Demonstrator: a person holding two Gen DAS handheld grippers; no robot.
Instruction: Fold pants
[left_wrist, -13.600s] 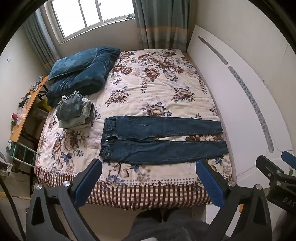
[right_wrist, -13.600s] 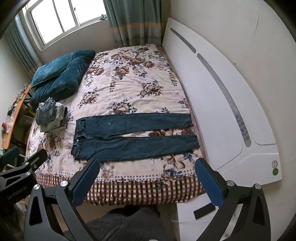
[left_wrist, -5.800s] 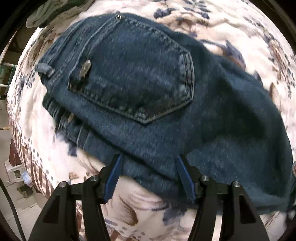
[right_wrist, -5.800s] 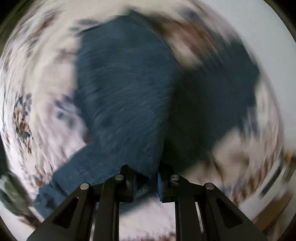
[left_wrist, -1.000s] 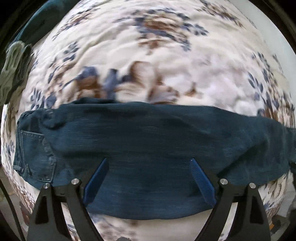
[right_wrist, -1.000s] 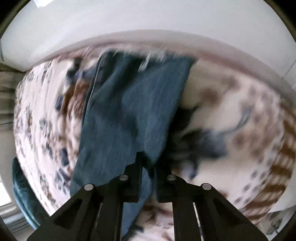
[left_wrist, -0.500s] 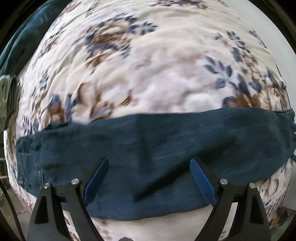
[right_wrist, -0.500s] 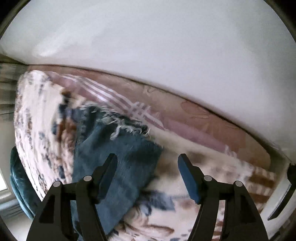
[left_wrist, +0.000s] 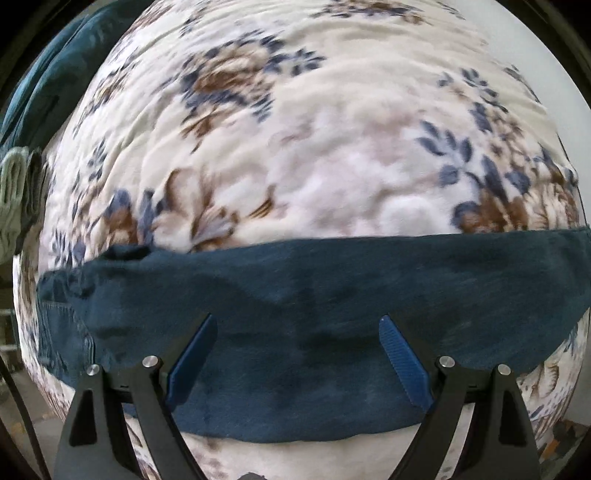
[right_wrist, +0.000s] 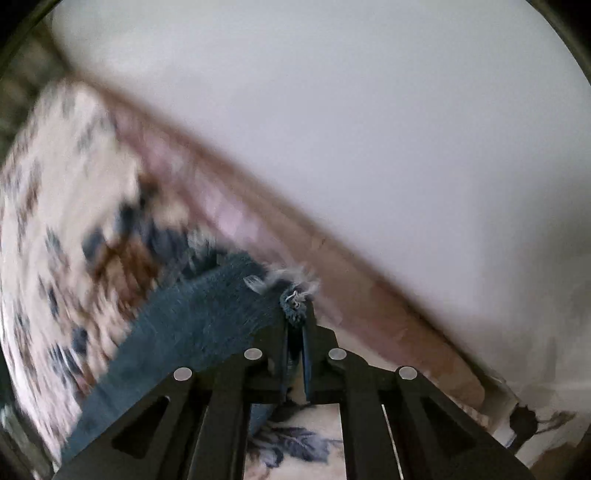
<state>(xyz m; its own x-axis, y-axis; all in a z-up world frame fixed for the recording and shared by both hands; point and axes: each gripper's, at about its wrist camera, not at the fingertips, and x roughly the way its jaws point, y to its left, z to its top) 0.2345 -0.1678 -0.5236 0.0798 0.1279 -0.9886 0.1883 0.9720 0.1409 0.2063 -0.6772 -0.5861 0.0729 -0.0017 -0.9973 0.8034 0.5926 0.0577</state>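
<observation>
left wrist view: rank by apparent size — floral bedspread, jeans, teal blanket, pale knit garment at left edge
1. floral bedspread, fills most of the view.
2. jeans, a wide band across the lower half.
3. teal blanket, cropped at the upper left.
4. pale knit garment, a sliver at the edge.
Fisheye cropping makes 3 versus 4 unsure.

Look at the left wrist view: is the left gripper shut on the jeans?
No. The left gripper stands wide open above the jeans, with bare denim showing between its fingers.
</observation>
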